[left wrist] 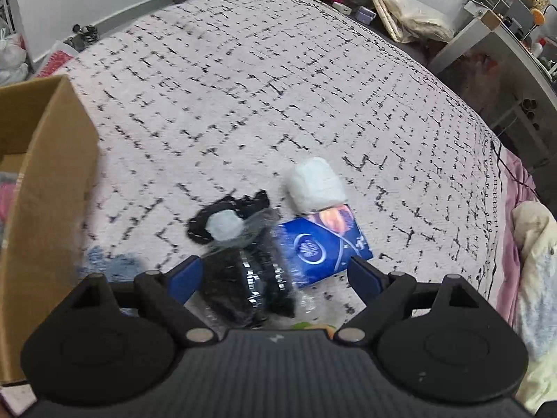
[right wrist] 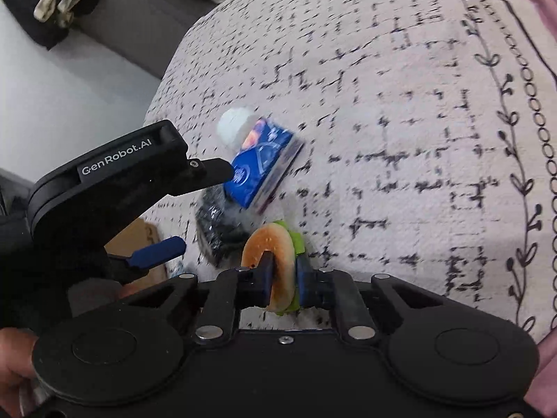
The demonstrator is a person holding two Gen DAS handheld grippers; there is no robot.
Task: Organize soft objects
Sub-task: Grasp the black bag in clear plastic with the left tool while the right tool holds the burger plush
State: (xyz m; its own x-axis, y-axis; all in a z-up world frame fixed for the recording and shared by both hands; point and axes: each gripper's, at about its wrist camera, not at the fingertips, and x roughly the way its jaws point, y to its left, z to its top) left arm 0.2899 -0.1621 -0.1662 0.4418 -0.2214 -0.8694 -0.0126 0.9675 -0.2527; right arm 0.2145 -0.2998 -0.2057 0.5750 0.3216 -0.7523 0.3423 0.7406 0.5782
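A clear plastic bag of black fabric lies on the bed, with a small pale ball on it. Beside it are a blue tissue pack and a white fluffy roll. My left gripper is open, its blue-padded fingers either side of the bag. In the right wrist view my right gripper is shut on a toy burger; the bag, tissue pack and left gripper lie ahead.
An open cardboard box stands at the left on the patterned bedspread. A denim scrap lies by the box. Pink sheet and pillow are at the right edge. Shelves and clutter stand beyond the bed.
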